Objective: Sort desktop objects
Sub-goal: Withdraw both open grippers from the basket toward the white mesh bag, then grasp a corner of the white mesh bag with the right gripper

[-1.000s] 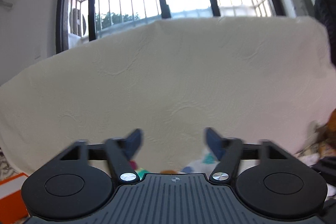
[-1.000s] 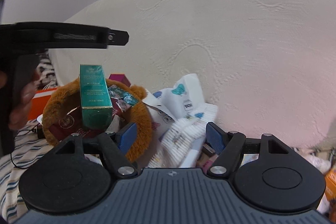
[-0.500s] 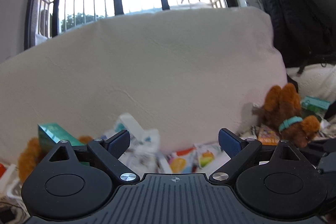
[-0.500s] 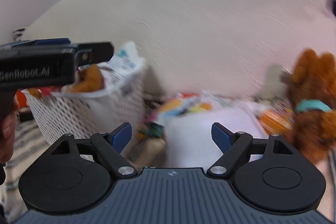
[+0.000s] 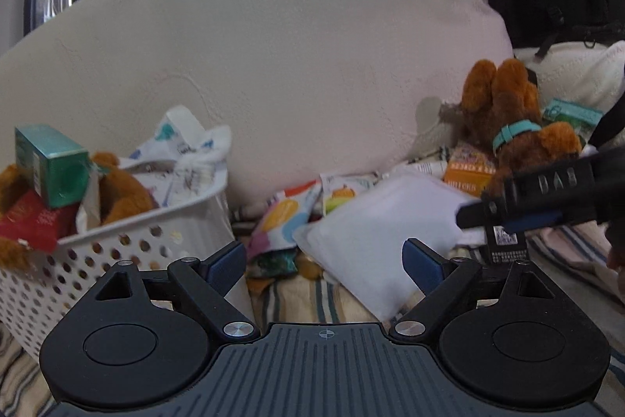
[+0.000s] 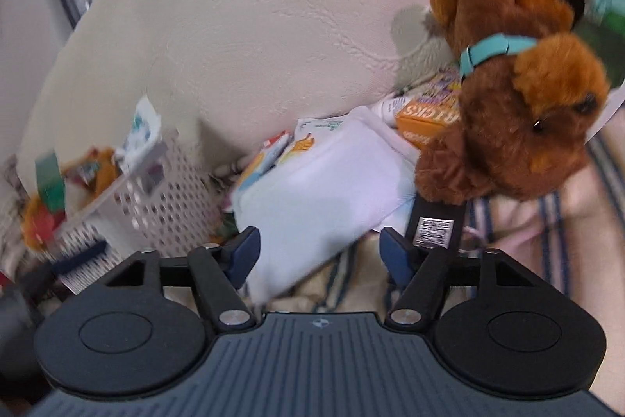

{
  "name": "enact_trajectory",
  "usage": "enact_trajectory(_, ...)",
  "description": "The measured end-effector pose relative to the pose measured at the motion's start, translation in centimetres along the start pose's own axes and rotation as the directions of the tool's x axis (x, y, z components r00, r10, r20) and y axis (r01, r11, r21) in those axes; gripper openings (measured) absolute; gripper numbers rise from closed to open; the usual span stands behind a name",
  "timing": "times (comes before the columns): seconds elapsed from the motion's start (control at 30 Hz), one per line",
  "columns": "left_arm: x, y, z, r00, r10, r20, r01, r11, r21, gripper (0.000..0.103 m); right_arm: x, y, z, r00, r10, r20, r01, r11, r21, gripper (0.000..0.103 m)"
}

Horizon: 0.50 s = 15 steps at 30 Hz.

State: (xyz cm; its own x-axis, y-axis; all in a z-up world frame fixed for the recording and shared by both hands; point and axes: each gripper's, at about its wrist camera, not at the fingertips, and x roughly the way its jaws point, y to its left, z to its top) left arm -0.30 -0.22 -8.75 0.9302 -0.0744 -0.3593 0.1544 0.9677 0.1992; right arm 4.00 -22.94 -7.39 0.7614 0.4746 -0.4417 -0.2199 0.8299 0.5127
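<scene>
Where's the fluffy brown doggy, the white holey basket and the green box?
Brown plush dog (image 6: 547,96), right wrist view, head.
White perforated plastic basket (image 5: 164,233), left wrist view, front wall.
Green cardboard box (image 5: 58,174), left wrist view, front face.

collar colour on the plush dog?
Teal collar on the brown plush dog; clearest in the right wrist view.

A basket (image 5: 164,221) stood at the left, with a box (image 5: 50,165) and a plush toy (image 5: 125,192) in it. Right of it lay snack packets (image 5: 285,217) and a flat pouch (image 5: 375,233), and further right a plush dog (image 5: 515,127) sat behind the pouch, all before a large cushion (image 5: 293,65).
</scene>
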Motion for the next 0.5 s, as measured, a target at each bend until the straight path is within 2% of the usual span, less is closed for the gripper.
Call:
enact_trajectory(0.27,3.0,-1.1,-0.9,0.996,-0.047,-0.081,0.046,0.999,-0.016,0.093,3.4,-2.7,1.2,0.998,0.031,-0.047,-0.024,0.987,0.156,0.071)
enact_trajectory(0.5,6.6,-0.5,-1.7,0.978,-0.052,-0.203,0.037,0.996,-0.077,0.092,5.3,-3.9,1.7,0.998,0.054,-0.044,-0.045,0.982,0.183,0.068)
